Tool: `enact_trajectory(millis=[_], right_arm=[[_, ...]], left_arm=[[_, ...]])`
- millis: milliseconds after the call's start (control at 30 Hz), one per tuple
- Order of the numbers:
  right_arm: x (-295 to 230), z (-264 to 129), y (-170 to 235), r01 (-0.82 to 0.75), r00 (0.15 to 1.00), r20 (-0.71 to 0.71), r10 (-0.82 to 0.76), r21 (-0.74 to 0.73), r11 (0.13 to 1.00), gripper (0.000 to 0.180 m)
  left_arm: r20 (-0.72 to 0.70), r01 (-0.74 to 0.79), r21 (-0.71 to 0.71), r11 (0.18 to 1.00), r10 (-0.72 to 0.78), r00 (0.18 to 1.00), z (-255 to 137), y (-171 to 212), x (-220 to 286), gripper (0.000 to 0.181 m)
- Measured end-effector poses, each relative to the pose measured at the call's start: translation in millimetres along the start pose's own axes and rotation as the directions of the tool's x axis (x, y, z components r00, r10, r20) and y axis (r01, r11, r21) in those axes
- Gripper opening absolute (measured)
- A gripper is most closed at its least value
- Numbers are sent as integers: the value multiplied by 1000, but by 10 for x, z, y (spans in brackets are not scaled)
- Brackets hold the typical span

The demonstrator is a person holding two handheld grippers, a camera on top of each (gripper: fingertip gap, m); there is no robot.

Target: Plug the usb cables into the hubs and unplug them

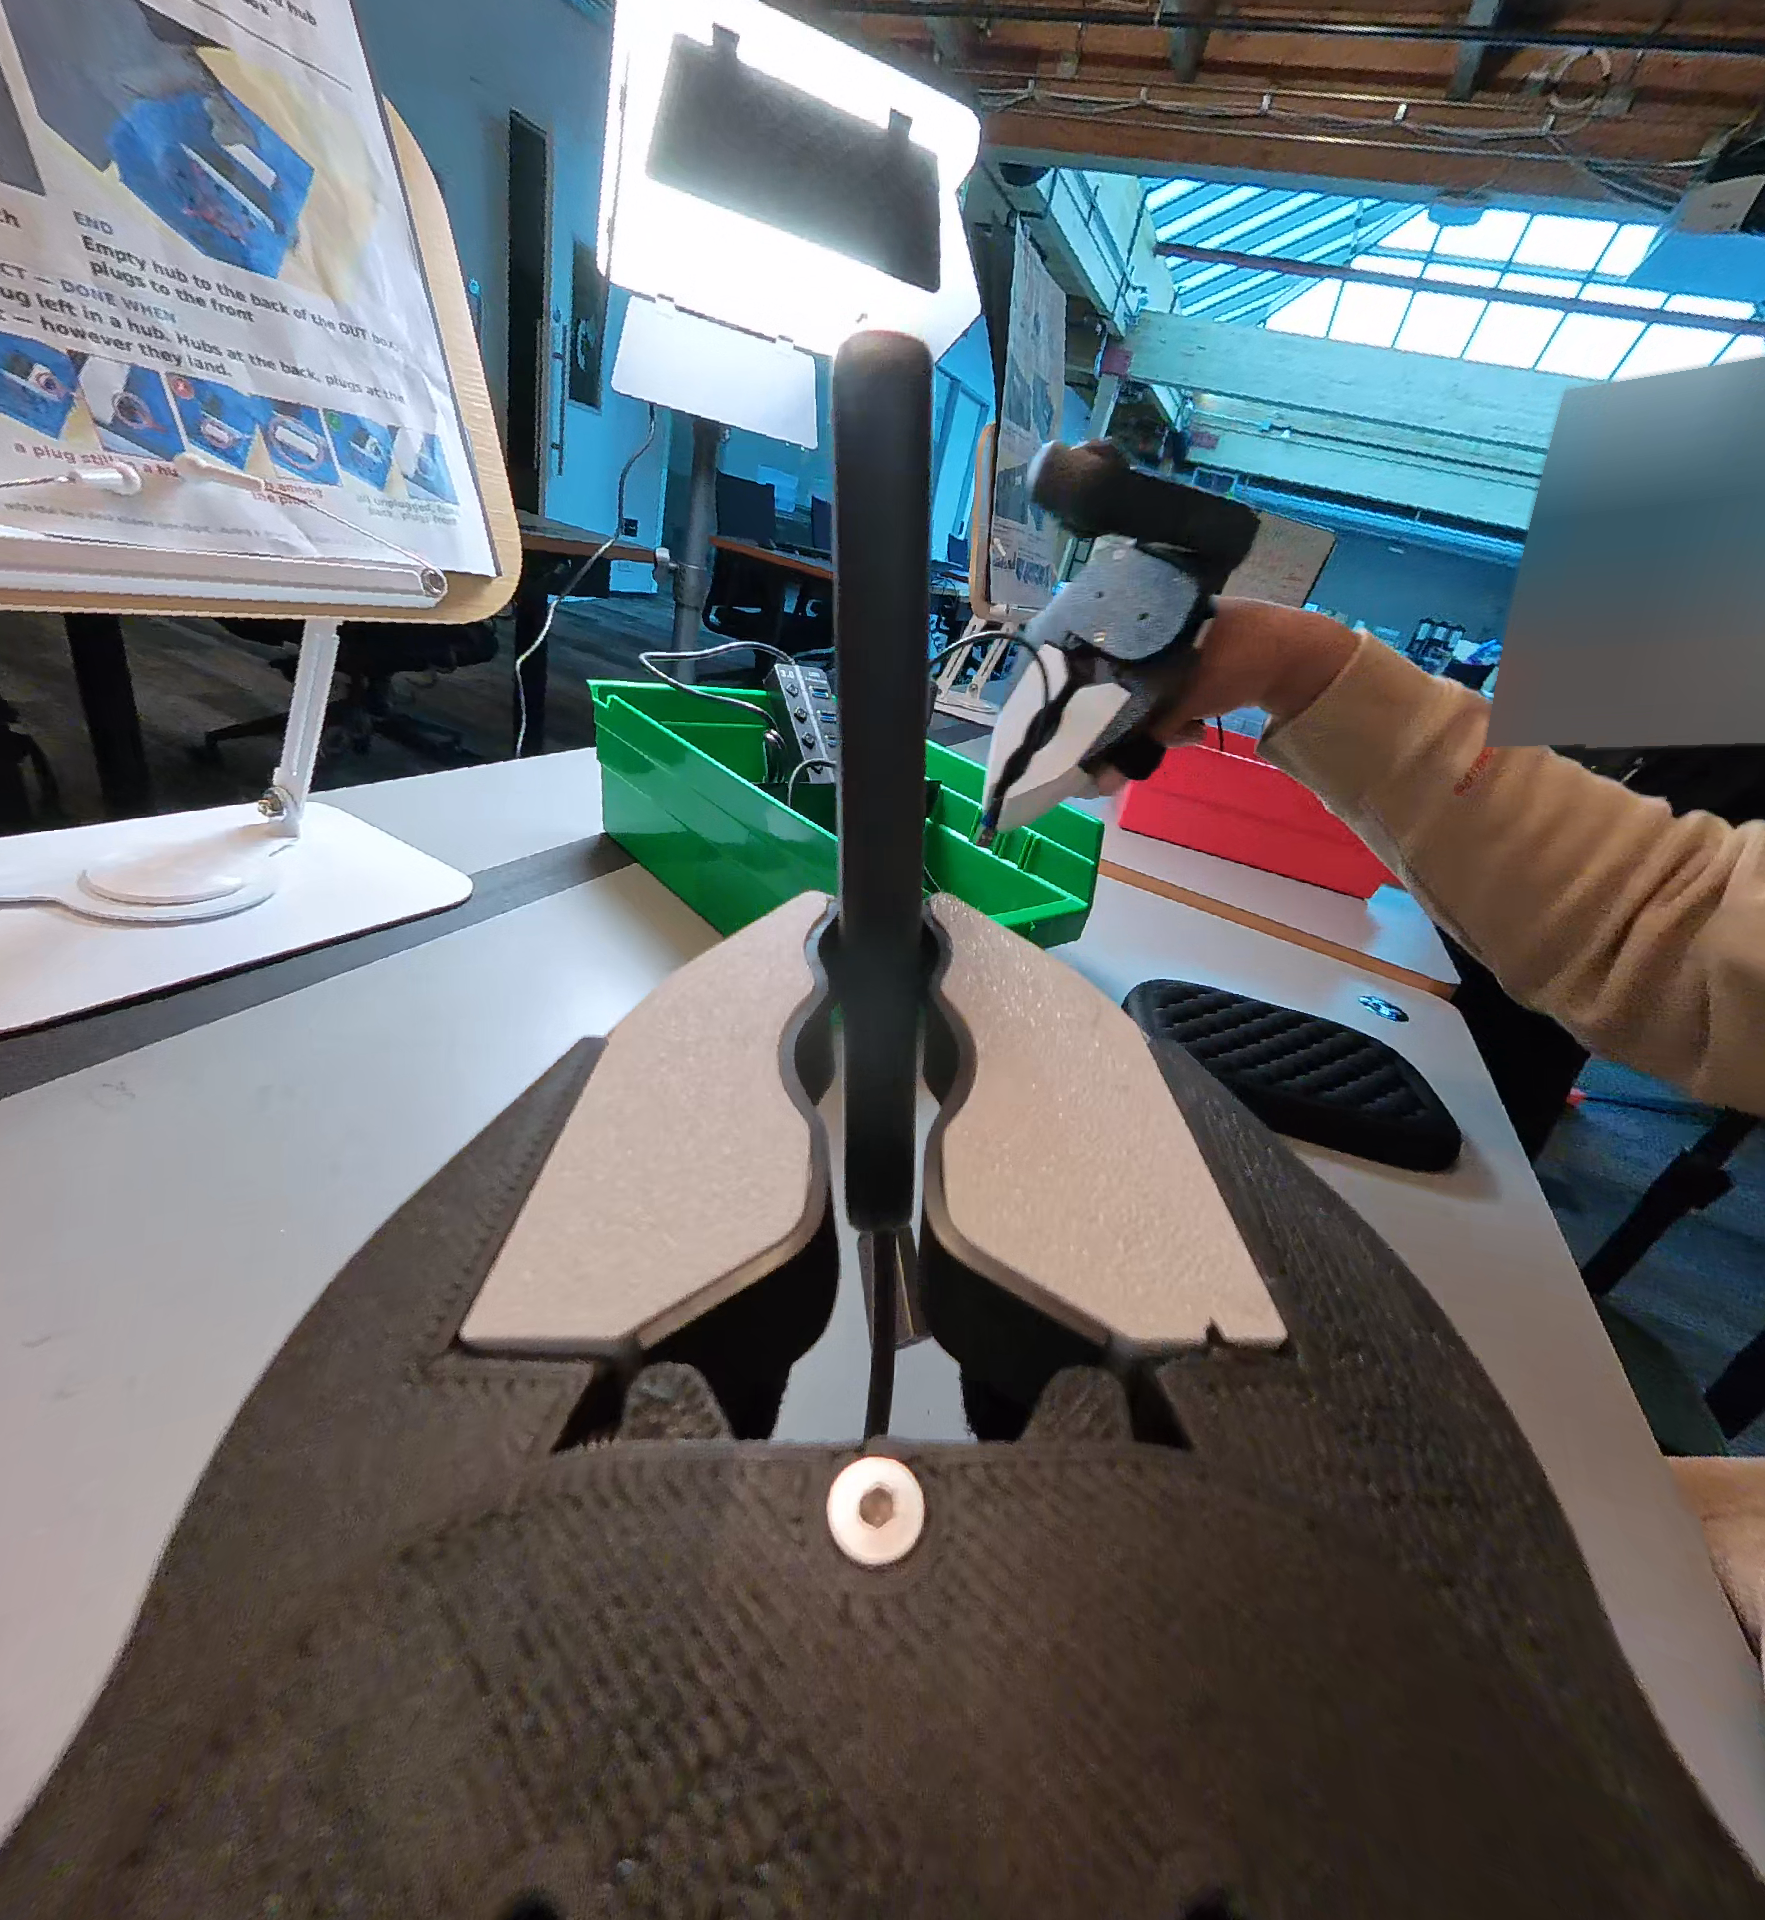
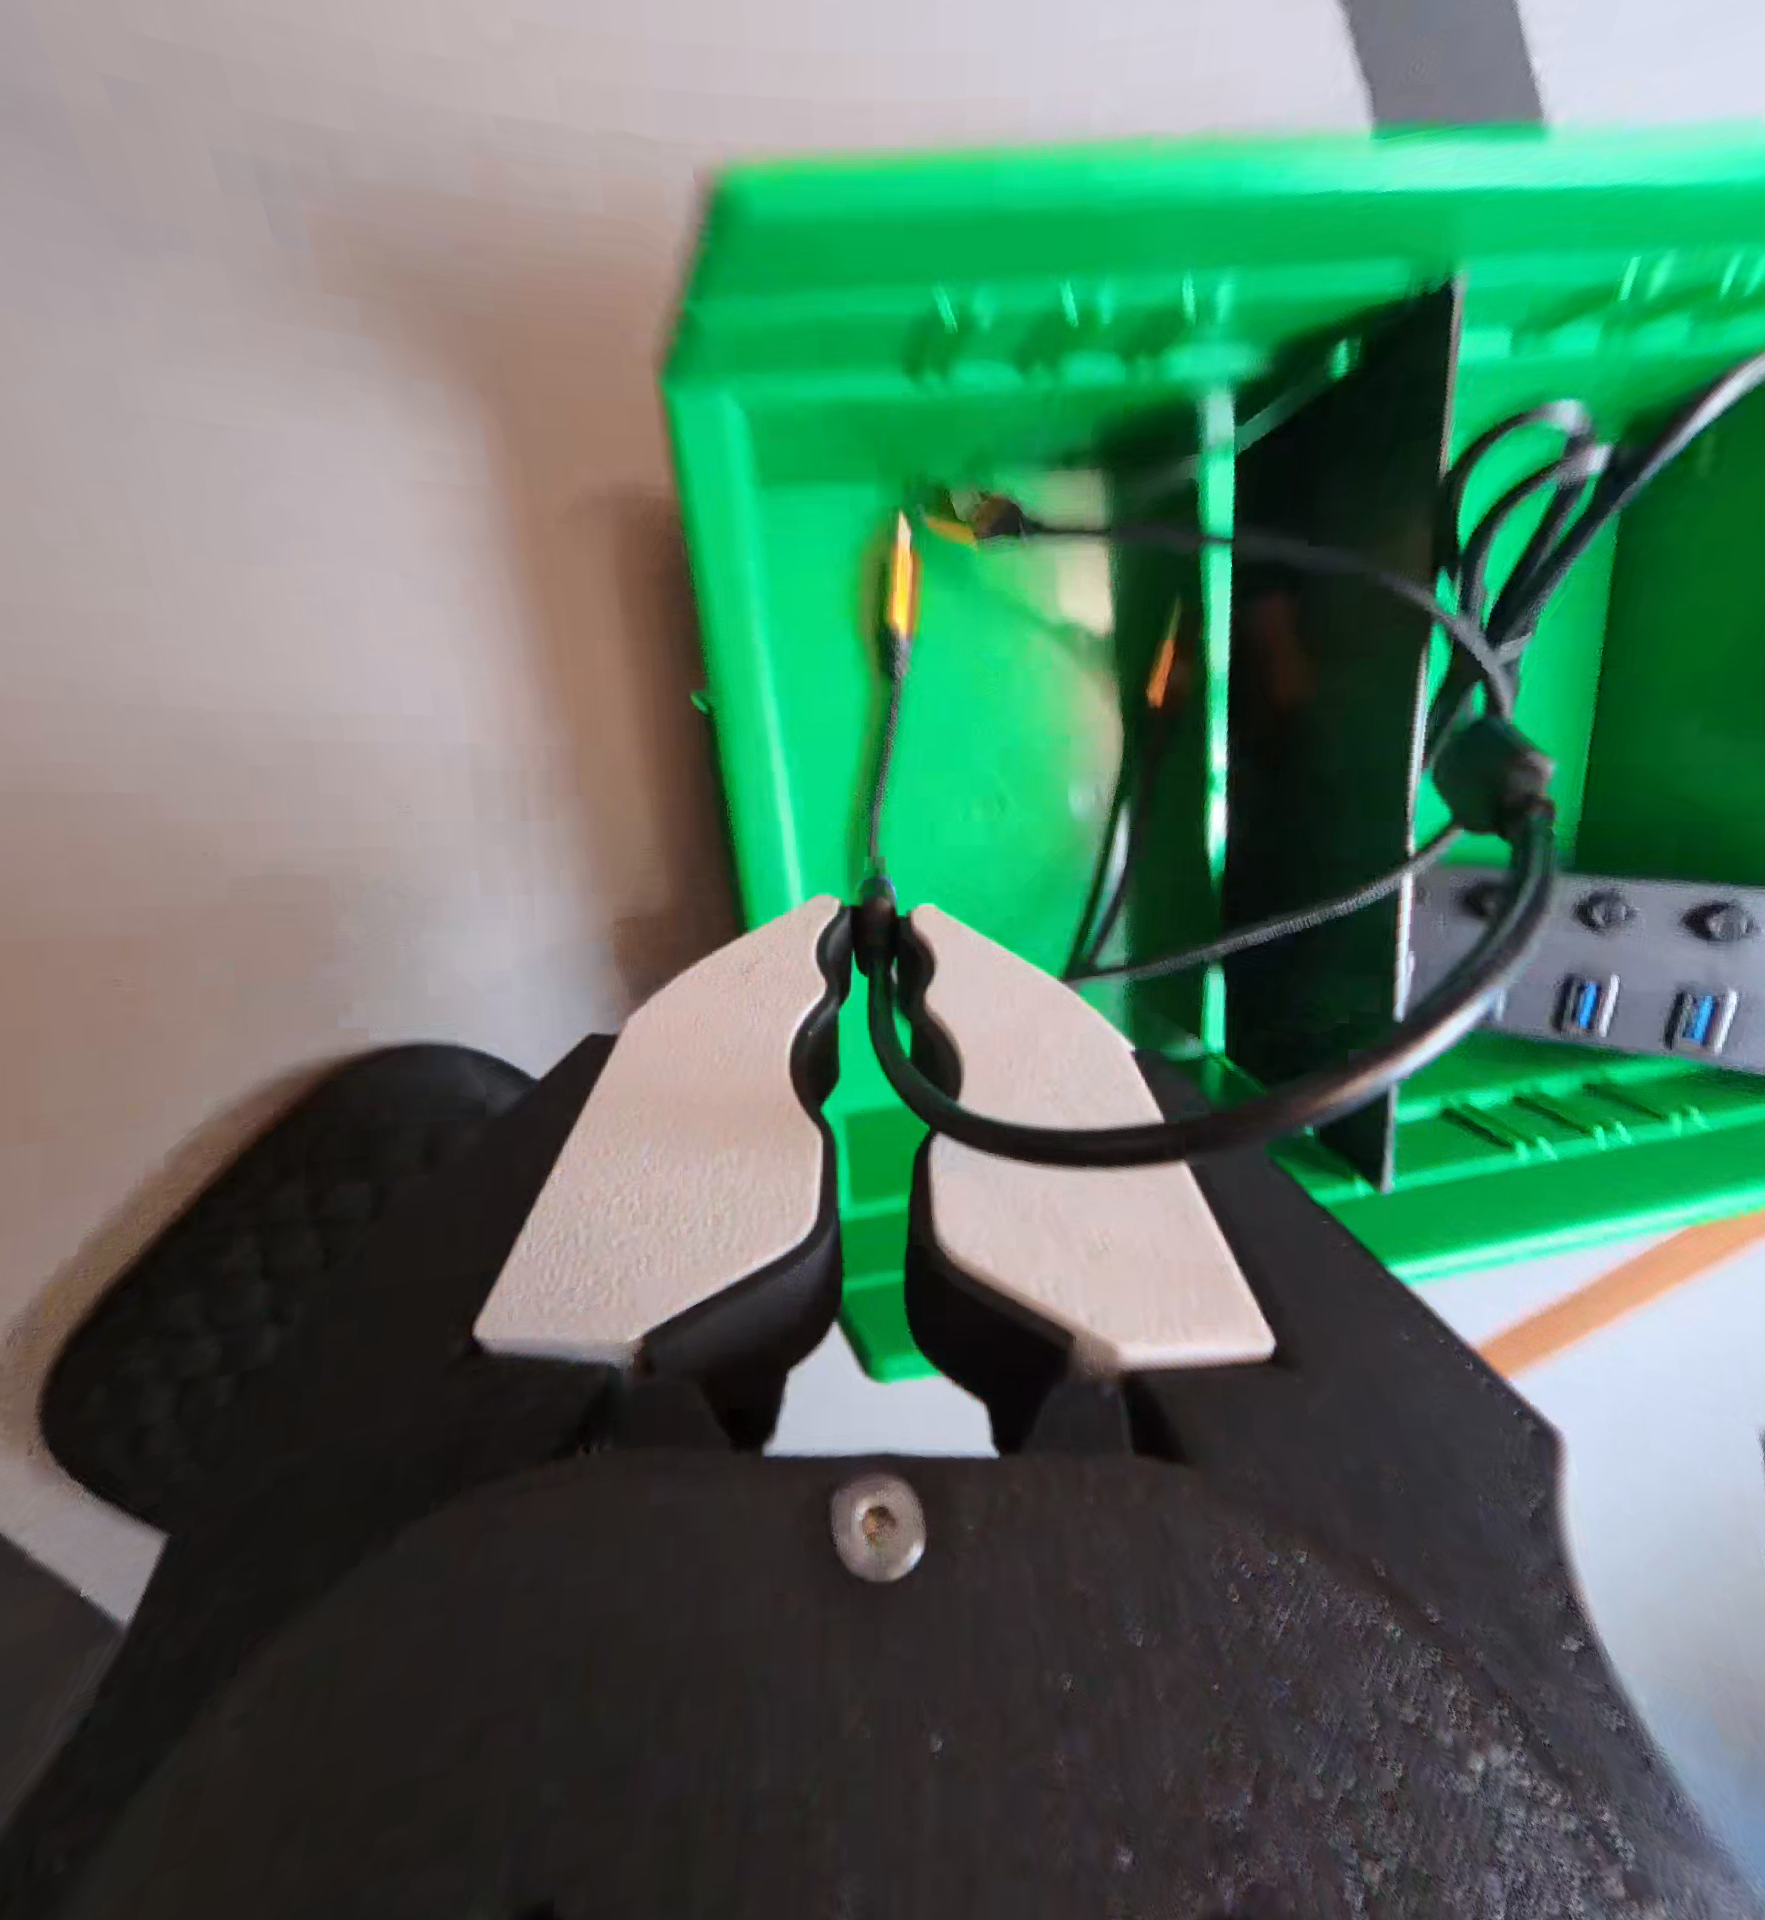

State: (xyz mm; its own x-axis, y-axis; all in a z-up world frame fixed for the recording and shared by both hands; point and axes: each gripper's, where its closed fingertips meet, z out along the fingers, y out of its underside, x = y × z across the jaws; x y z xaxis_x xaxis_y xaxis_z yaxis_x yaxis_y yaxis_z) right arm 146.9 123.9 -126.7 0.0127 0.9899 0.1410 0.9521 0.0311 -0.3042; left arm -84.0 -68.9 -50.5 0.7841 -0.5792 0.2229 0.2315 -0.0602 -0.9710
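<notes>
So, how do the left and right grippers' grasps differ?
The left gripper clamps a long black hub deep in its grip; the right gripper pinches a small cable plug at its tips only. The hub sticks out over the table; the plug is by the green bin. Both grippers are shut.

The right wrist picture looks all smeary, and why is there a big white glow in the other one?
Right wrist view: motion blur smears the green bin and cables, though the right gripper stays fairly sharp. Left wrist view: a bright light panel glares white; the wide lens bends edges.
</notes>
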Motion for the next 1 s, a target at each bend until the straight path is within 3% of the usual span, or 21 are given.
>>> enact_trajectory(millis=[167, 267, 433, 600, 767, 900, 1000], right_arm=[[239, 284, 359, 26, 997, -57, -43, -281, 959, 8], [311, 329, 337, 21, 994, -96, -48, -270, 963, 10], [324, 183, 95, -11, 990, -143, -1, -84, 996, 30], [33, -56, -381, 5, 994, -106, 22, 250, 968, 30], [-827, -266, -922, -24, 984, 157, -83, 577, 816, 24], [-1513, -319, -1287, -113, 919, 332, -212, 737, 666, 23], [-1863, -339, -1551, -197, 884, 383, -267, 824, 531, 24]], left_arm=[[-9, -3, -21, 1000, 3, 1000, 27, 60, 19, 12], [-18, 1, -31, 1000, -2, 1000, 41, 91, 32, 12], [-26, 10, -46, 999, -11, 1000, 65, 140, 39, 12], [-34, 16, -56, 998, -18, 999, 88, 176, 57, 12], [-48, 30, -47, 998, -32, 998, 108, 188, 85, 12], [-92, 77, -18, 997, -79, 993, 122, 171, 161, 12], [-152, 157, 9, 988, -153, 976, 148, 166, 269, 12]])
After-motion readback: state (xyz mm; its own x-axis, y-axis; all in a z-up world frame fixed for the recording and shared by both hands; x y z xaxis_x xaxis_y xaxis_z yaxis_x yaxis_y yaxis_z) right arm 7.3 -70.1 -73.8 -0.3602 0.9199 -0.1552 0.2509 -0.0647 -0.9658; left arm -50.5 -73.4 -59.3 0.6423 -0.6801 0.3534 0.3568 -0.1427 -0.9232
